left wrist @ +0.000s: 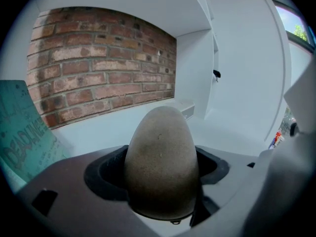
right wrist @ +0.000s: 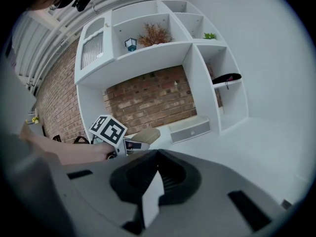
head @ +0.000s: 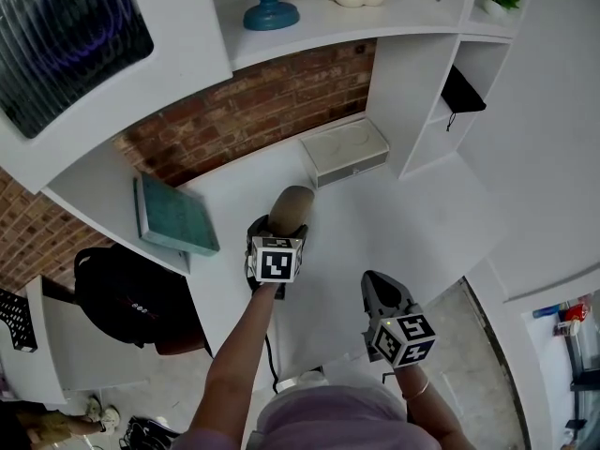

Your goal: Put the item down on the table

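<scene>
Item: egg-shaped, mottled grey-brown object, held narrow end forward in the left gripper. The jaws are clamped on its broad lower part, one on each side. In the head view it sits over the middle of the white bench, short of the white box against the brick wall and to the right of the teal book. Whether it touches the bench surface cannot be determined from any view.

Right gripper: jaws brought together, nothing between them, held near the bench's front edge, apart from the item.

Assessment: item carried over the bench; lowering to contact, if outstanding, and release remain. Task incomplete.
</scene>
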A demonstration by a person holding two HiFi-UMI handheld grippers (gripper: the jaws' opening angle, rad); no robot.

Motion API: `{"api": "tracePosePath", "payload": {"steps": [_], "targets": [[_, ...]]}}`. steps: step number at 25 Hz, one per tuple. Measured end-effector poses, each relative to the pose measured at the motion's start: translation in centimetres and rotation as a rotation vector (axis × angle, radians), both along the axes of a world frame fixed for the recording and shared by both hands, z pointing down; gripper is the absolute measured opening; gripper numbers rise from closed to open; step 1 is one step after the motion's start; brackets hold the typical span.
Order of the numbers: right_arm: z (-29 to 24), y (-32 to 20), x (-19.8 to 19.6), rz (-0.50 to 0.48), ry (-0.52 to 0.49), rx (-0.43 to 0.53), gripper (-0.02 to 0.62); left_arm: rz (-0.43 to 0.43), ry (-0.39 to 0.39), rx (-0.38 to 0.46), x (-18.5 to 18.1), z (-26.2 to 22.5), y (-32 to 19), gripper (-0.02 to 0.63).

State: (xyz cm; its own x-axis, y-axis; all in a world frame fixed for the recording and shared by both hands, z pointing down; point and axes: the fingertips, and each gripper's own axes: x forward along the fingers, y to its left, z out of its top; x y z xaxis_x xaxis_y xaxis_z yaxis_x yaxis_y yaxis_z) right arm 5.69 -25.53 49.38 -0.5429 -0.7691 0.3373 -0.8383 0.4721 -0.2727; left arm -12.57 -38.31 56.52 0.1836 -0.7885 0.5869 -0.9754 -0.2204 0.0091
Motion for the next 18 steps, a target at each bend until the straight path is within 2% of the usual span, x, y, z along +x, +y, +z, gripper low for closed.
{"api": "tracePosePath", "payload": {"steps": [9, 18], "targets": [[0.6, -0.4, 1.2, 0.021, 0.004, -0.013, 0.002, 0.008, -0.015, -0.081, 0.9, 3.6, -0.9, 0.385], [0.9, -0.7, 1.5, 0.029, 0.007, -0.019, 0.002, 0.016, -0.04, -0.107, 1.6, 5.3, -1.7, 0.385]]}}
